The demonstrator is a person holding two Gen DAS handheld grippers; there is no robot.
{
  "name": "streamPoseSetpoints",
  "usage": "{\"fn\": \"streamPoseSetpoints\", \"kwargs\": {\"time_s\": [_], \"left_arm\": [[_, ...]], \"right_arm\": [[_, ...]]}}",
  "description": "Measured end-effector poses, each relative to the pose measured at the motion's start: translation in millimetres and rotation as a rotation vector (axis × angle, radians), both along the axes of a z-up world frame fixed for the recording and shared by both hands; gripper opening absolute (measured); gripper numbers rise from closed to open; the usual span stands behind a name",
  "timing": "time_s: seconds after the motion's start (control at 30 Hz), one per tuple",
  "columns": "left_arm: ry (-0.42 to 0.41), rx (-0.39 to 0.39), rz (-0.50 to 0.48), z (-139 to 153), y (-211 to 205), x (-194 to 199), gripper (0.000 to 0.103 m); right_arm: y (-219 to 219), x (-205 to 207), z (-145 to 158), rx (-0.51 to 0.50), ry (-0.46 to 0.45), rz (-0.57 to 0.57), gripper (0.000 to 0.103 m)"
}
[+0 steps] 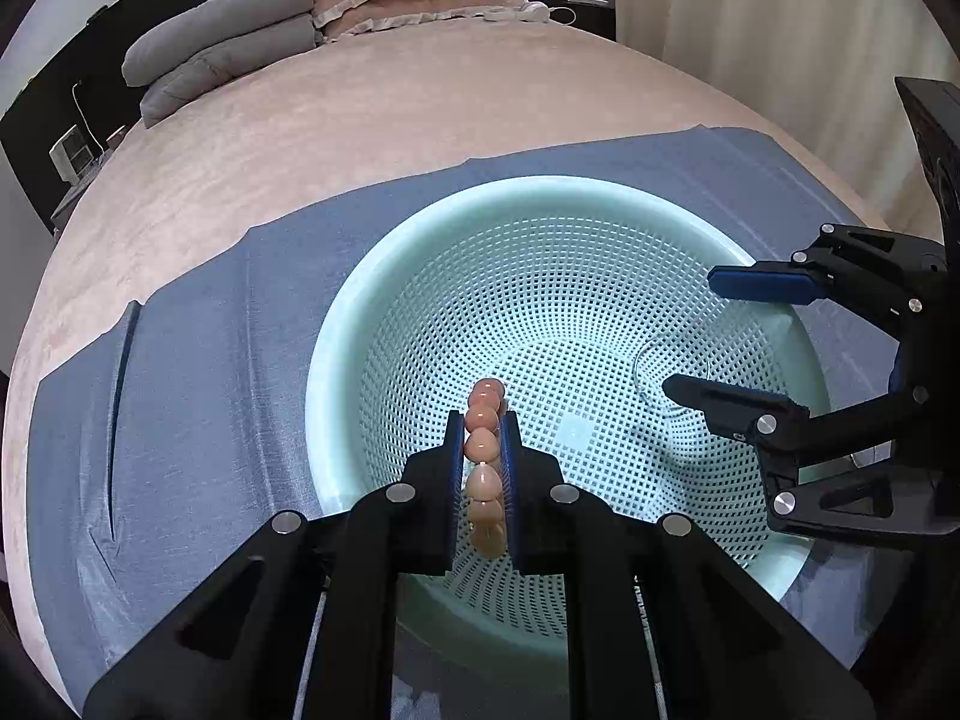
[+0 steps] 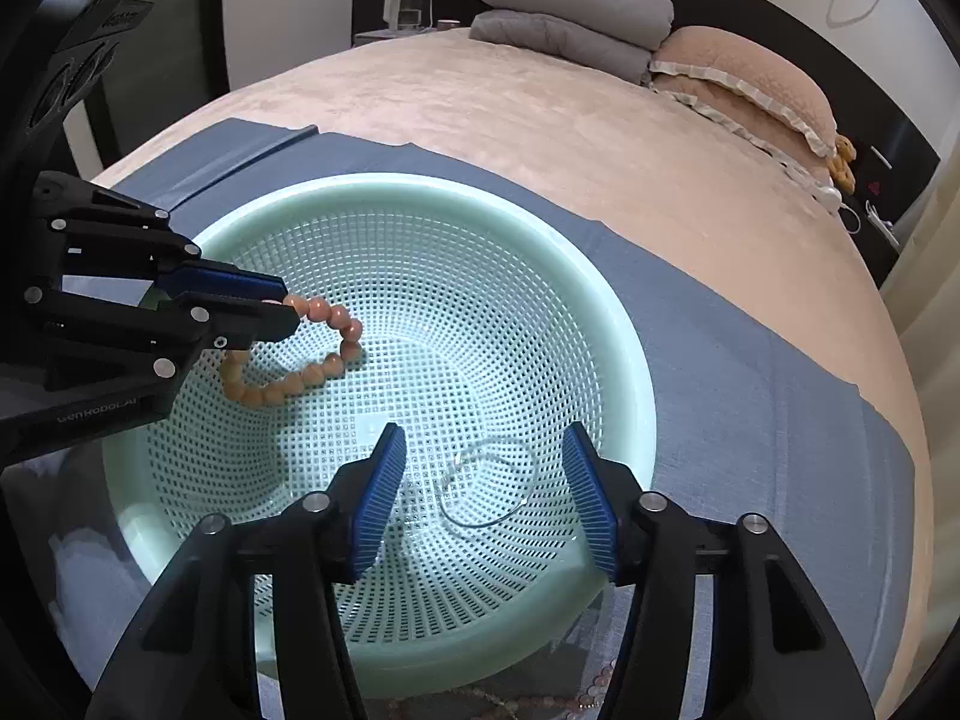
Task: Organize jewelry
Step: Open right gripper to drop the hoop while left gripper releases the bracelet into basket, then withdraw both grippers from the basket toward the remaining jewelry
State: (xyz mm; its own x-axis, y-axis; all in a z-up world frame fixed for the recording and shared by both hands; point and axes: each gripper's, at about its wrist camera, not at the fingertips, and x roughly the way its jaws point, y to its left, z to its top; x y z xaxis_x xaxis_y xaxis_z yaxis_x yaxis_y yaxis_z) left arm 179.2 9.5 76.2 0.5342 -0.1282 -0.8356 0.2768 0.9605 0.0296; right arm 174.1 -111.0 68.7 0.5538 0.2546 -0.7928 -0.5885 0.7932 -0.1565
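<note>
A pale green perforated basket (image 1: 600, 192) (image 2: 624, 324) sits on a blue cloth on the bed. My left gripper (image 1: 485, 426) (image 2: 282, 306) is shut on an orange bead bracelet (image 1: 482, 450) (image 2: 300, 375), which hangs inside the basket over its left side. A thin clear bangle (image 2: 489, 483) (image 1: 648, 360) lies on the basket floor. My right gripper (image 2: 483, 450) (image 1: 690, 330) is open and empty, its two fingers on either side of the bangle, just above it.
The blue cloth (image 1: 198, 408) (image 2: 780, 396) covers the near part of a pink bedspread (image 1: 360, 108). Grey folded blankets (image 2: 570, 12) and pink pillows (image 2: 750, 78) lie at the bed's far end. Another bead string (image 2: 594, 690) lies on the cloth below the basket.
</note>
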Motion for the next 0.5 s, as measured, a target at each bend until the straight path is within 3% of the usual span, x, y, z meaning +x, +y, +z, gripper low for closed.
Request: {"fn": "streamPoseSetpoints", "kwargs": {"time_s": [0.13,0.2,0.3,0.37,0.5], "left_arm": [[-0.013,-0.003,0.013,7.3,3.5,-3.5,0.018],[-0.036,-0.001,0.017,14.8,4.6,-9.2,0.035],[-0.057,-0.005,0.02,24.9,7.0,-19.5,0.04],[-0.076,-0.019,0.028,32.3,10.1,-29.0,0.051],[-0.118,-0.027,0.034,44.8,14.6,-54.3,0.057]], "right_arm": [[-2.2,-5.8,3.8,-0.012,-0.012,0.004,0.059],[-3.9,-10.7,7.3,-0.016,-0.025,0.01,0.062],[-7.8,-18.6,13.9,-0.019,-0.045,0.003,0.067],[-13.6,-24.7,19.4,-0.004,-0.052,-0.003,0.068],[-32.3,-39.5,31.3,0.028,-0.077,-0.035,0.081]]}}
